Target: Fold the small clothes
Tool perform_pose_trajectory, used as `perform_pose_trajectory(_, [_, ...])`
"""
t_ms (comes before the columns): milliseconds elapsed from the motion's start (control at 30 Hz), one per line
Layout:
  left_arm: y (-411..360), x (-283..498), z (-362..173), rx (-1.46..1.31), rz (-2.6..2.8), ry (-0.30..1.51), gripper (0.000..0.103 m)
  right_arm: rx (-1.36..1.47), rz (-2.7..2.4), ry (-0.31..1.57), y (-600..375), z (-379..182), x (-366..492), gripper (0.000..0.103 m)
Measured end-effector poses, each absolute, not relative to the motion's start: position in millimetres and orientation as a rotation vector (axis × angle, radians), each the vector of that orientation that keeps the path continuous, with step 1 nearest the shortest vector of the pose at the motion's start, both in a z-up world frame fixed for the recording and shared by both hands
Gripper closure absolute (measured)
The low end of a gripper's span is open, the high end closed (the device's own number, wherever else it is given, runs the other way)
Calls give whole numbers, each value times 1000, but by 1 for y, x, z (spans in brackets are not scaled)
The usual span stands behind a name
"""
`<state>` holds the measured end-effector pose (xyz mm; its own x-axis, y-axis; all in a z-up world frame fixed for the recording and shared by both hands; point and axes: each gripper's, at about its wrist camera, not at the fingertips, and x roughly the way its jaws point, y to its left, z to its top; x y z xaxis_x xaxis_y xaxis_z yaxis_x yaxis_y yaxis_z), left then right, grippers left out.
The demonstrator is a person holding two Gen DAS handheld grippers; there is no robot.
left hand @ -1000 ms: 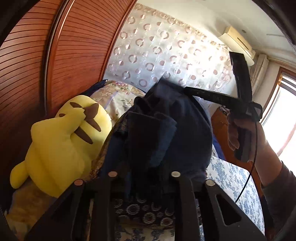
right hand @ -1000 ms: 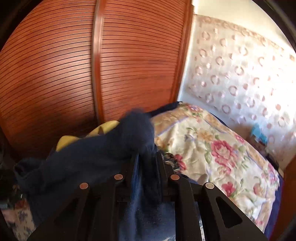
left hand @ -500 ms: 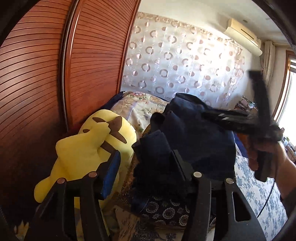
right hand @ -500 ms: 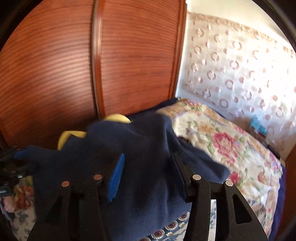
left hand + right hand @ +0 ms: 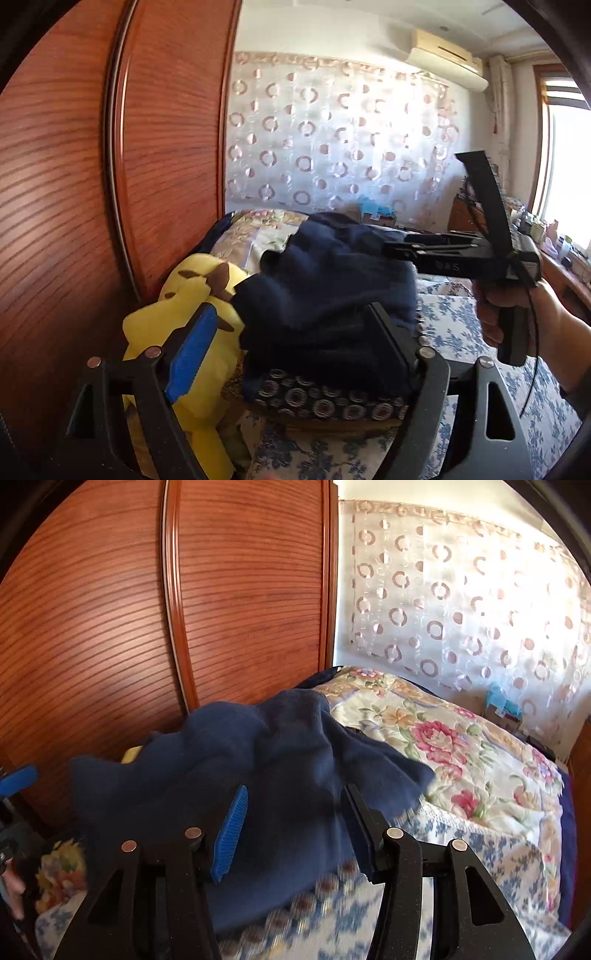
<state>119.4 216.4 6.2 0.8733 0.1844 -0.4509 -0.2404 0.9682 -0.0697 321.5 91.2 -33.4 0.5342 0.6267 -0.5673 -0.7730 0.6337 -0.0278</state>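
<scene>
On the bed by the wooden wardrobe (image 5: 147, 627), your navy garment (image 5: 258, 768) lay in a loose heap on a patterned cushion (image 5: 332, 400), just beside the yellow plush toy (image 5: 177, 332). Your left gripper (image 5: 291, 343) had just been opening and stood wide, clear of the cloth; your right gripper (image 5: 295, 827) had opened about halfway, pads off the fabric. You had let go a second after pinching it, so that fold looked finished.
</scene>
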Motion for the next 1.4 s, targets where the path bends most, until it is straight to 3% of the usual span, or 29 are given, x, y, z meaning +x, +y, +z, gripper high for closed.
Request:
perform_pose_trajectory(367, [164,102,19,-56,125,453,21,-210,776,519,15,-18,233,45])
perform_pose_trajectory(900, [82,91,21,4,0,494,21,-110,550,479,-101,-13,106,18])
perform_pose_trajectory(1400, [18,97,61,-2,-76,454,21,-34,346,372,-176,24,22,17])
